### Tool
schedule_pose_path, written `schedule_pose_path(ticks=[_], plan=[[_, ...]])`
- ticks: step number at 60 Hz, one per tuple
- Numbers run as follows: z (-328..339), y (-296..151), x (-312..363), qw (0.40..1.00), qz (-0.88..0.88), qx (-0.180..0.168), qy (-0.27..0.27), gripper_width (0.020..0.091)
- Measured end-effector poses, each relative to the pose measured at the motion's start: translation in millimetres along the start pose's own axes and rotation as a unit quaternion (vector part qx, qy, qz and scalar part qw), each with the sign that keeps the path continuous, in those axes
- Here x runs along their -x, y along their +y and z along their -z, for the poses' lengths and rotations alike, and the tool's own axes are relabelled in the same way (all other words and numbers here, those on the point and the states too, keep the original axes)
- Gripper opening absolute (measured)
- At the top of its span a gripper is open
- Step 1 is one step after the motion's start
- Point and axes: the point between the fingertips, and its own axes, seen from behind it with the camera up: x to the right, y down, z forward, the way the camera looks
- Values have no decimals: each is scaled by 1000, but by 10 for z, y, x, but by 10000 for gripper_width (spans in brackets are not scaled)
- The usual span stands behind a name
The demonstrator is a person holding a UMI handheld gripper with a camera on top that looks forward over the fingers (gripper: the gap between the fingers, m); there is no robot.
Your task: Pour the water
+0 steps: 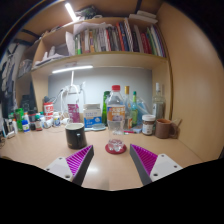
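Note:
A clear plastic water bottle (pixel 116 108) with a red cap stands upright on the wooden desk (pixel 100 165), beyond my fingers. Just in front of it a small clear glass (pixel 116 144) sits on a red coaster (pixel 116 149). My gripper (pixel 113 161) is open, its two purple pads (pixel 80 159) spread wide with only bare desk between them. The glass lies a short way ahead of the fingertips, roughly centred between them. Nothing is held.
A black cup (pixel 75 135) stands left of the glass. Jars, bottles and small containers (pixel 150 122) line the back of the desk under a shelf of books (pixel 110 40). A brown mug (pixel 165 128) sits at the right.

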Motion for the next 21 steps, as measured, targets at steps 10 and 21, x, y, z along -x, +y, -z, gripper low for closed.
schedule_pose_path(ticks=[10, 21], plan=[[610, 113, 271, 1000, -1, 11, -15, 829], [835, -22, 274, 1000, -15, -10, -7, 843]])
